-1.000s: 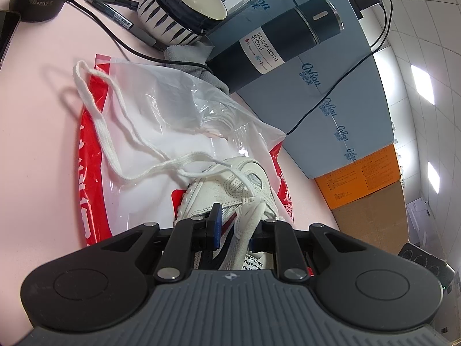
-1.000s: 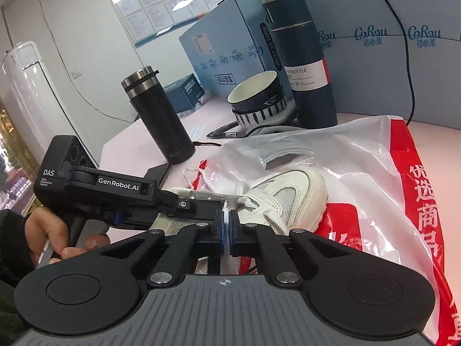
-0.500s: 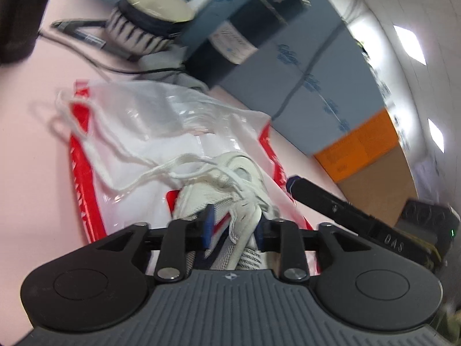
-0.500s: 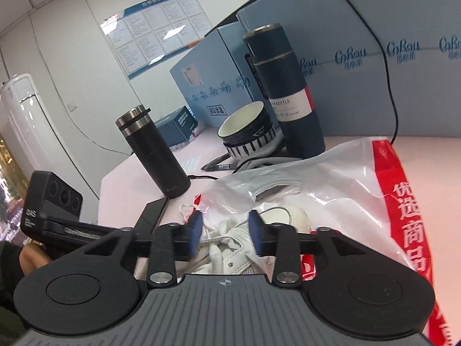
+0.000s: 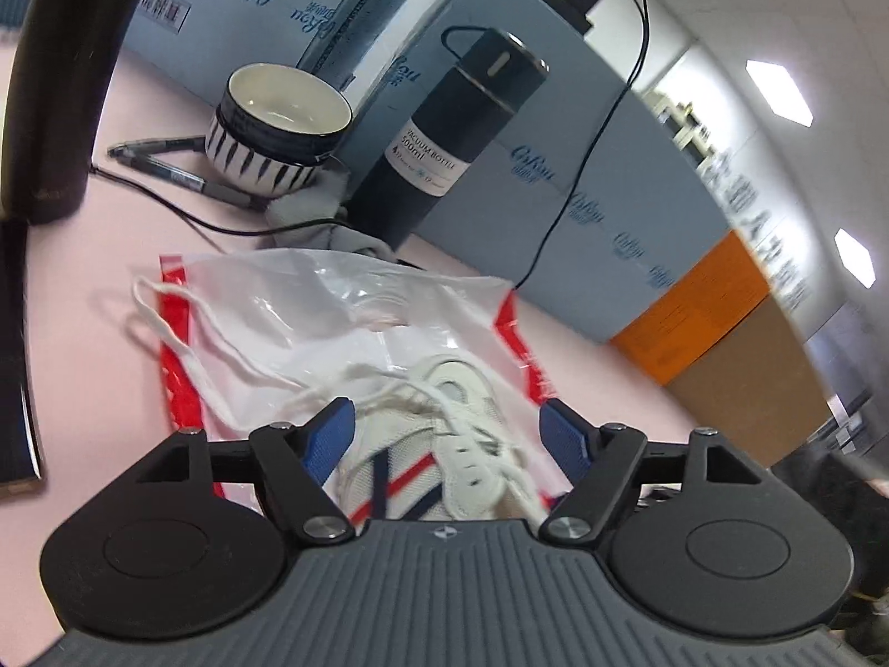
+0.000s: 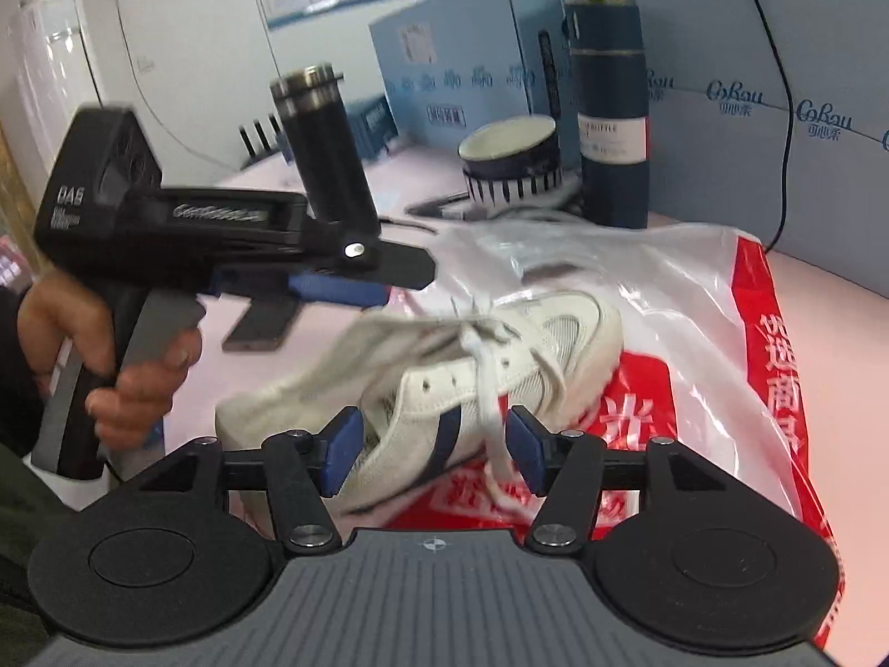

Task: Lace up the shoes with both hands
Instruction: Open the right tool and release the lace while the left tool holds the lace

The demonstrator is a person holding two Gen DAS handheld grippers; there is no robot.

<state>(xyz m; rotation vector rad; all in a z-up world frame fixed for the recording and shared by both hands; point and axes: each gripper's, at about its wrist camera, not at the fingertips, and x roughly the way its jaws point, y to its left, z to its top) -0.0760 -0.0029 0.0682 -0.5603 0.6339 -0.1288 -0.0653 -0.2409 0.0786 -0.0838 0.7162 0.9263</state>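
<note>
1. At the far left of the right wrist view, a person's left hand (image 6: pixel 128 372) grips the handle of the left tongs (image 6: pixel 355 286), which hang above the heel end of the shoe, apart from it.
2. A black steel flask (image 6: pixel 328 167) stands upright on the pink tabletop (image 5: pixel 83 344) behind those tongs.
3. In the left wrist view the left tongs (image 5: pixel 450 433) are released and their jaws are opening; the laced top of the white shoe (image 5: pixel 444 444) lies between the blue pads (image 5: pixel 330 436), which do not press on it.
4. A loose white lace (image 5: pixel 166 333) trails from the shoe leftward across the plastic bag onto the tabletop.
5. The shoe (image 6: pixel 472 372), white with a navy and red stripe, lies on a white and red plastic bag (image 6: pixel 722 333), toe pointing away and to the right.
6. The right tongs (image 6: pixel 436 450) are released too, jaws opening; the shoe's side and a hanging lace end (image 6: pixel 494 433) sit between the pads with a gap on both sides.
7. Behind the bag stand a striped bowl (image 6: pixel 511 167) and, just right of it, a dark blue vacuum bottle (image 6: pixel 611 128), upright.
8. Light blue boxes (image 6: pixel 805 128) line the back, a black cable hanging over them.
</note>
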